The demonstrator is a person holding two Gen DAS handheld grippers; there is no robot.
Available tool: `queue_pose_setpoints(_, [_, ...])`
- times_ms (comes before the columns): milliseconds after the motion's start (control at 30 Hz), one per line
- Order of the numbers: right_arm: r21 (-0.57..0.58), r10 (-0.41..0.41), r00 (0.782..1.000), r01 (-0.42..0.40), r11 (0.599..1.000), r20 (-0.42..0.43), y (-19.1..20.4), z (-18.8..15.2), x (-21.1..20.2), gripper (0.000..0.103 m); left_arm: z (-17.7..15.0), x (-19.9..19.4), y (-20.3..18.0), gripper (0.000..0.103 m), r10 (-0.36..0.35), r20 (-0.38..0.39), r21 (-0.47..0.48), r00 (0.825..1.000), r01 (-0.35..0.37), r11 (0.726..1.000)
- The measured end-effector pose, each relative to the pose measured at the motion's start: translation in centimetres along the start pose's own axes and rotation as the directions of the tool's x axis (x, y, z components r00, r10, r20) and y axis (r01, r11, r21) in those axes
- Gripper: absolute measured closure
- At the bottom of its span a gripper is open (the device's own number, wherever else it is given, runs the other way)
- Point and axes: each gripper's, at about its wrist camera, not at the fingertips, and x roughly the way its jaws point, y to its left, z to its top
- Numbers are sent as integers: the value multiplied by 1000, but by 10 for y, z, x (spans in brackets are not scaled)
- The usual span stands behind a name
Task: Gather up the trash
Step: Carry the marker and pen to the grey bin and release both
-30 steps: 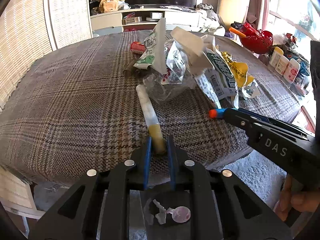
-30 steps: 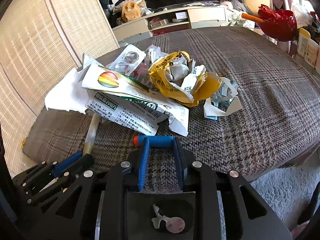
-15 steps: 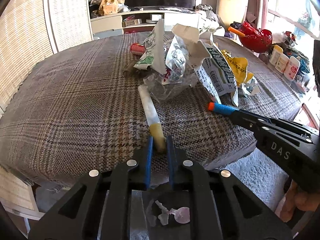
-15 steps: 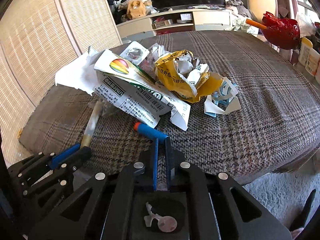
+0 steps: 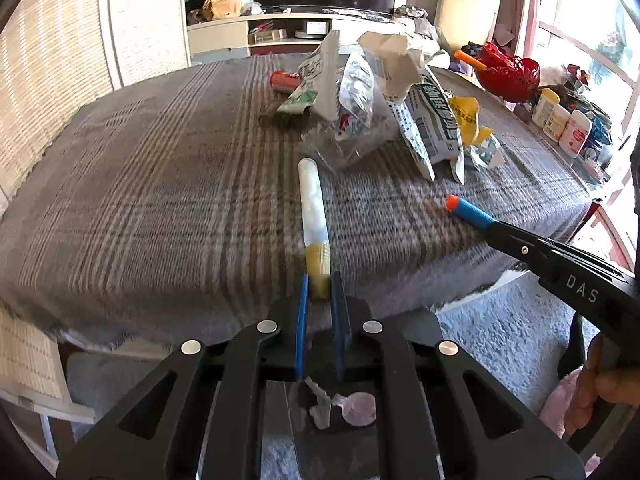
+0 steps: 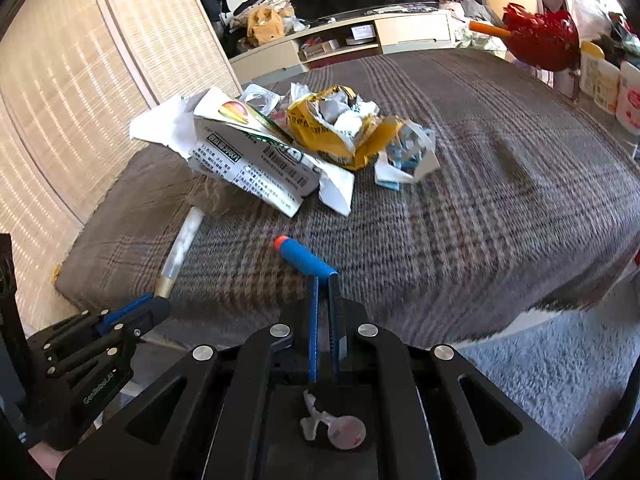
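Left gripper [image 5: 318,286] is clamped on the yellow cap end of a long white plastic tube [image 5: 313,200], and right gripper [image 6: 325,280] is clamped on the tail of a blue foam dart with an orange tip [image 6: 302,258]; both items lie low over the plaid-covered table [image 5: 140,200] near its front edge. Collection appears to be at an early stage (no bin is visible): two items are gripped, one per gripper. One heap of crumpled wrappers [image 6: 280,148] remains at mid-table, comprising at least a printed white carton, a yellow foil bag and a small blue-and-white paper scrap.

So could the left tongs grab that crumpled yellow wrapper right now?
Probably not. The left tongs are shut on the white tube, and the yellow wrapper lies farther off behind the torn white carton.
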Motion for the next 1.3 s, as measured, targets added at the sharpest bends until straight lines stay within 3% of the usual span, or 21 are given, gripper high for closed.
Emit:
queue_pose_setpoints(267, [-15,-15,1000,15,1000,-10,2,-24,-16,97,-32,-23,4,94,-18,-16,-28,1000,17,999])
queue_pose_setpoints(533, [-38,-36,997,33,999,-71,7,-59,-17,97,-71,-29,-3,94,-48,-67,-28,997,46,999])
queue_pose_setpoints(733, [-47,-37,984,29,998,-176,14,-77,-3,97,-97,-20,-11,94,-61,-124,-21,990,59,998])
queue_pose_setpoints(933, [-59,-63,957,48,997,-283,15,-95,27,97,-114,7,-16,94,-82,-226,-31,971,77,997])
queue_pose_setpoints(1100, [-47,-53,950,41,998,-309,14,-98,34,94,-122,26,-16,93,-120,-293,-58,948,108,992])
queue_pose_setpoints(1200, [-33,-48,952,40,999,-304,13,-96,34,93,-122,30,-17,92,-112,-306,-51,945,102,994])
queue_pose_setpoints(1267, [-17,-48,951,45,999,-304,11,-94,35,93,-122,32,-15,76,-103,-311,-49,945,93,994])
queue_pose_setpoints(1300, [-10,-46,952,45,999,-301,10,-94,34,78,-121,32,-15,62,-102,-308,-50,946,91,995])
